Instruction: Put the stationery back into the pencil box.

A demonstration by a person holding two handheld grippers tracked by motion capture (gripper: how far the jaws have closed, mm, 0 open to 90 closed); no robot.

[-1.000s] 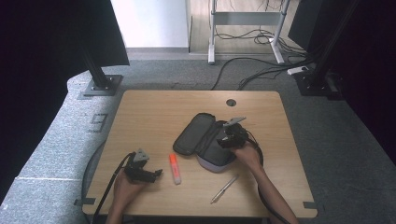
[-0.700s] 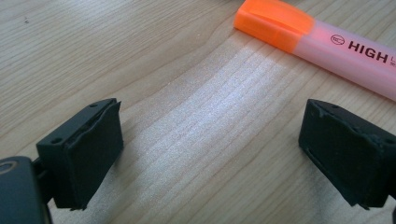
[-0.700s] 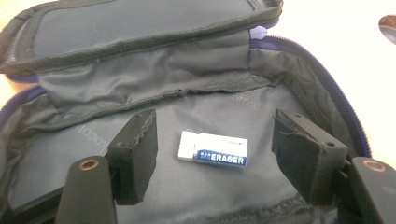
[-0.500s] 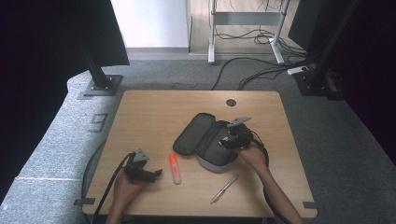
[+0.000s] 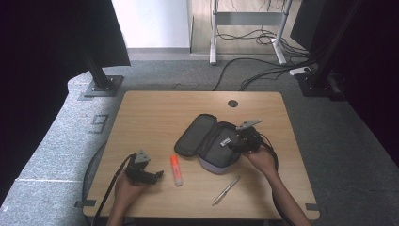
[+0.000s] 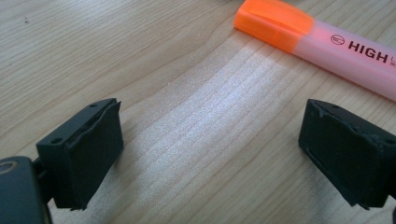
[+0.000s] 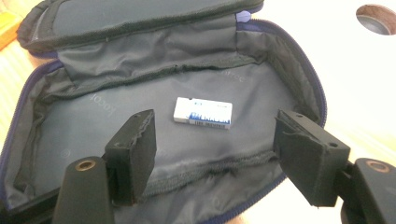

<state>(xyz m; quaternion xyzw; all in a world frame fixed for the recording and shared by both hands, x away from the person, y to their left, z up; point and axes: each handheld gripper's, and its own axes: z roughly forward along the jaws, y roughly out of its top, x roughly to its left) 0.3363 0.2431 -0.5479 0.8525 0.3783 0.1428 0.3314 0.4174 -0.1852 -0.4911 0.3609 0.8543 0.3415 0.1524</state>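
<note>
While the right hand-held gripper (image 7: 215, 154) gapes emptily, having just widened, its view reveals an eraser (image 7: 203, 113) inside the pouch (image 7: 93, 135).

Highlighter (image 5: 176, 170) and pen (image 5: 226, 190) flank bare table (image 5: 155, 113) before the case (image 5: 211, 141).

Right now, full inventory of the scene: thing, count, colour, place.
pencil case: 1, dark grey with purple zip edge, table centre-right, lying open
eraser: 1, white with blue print, lying on the lining inside the pencil case
highlighter: 1, orange cap and pink body, on the table left of the case
pen: 1, silver-grey, near the front edge, below the case
table: 1, light wood, with a round cable hole near the far edge
left gripper: 1, black, front left of the table, jaws open over bare wood beside the highlighter
right gripper: 1, black, at the case's right side, jaws open above the eraser, nothing between them
</note>
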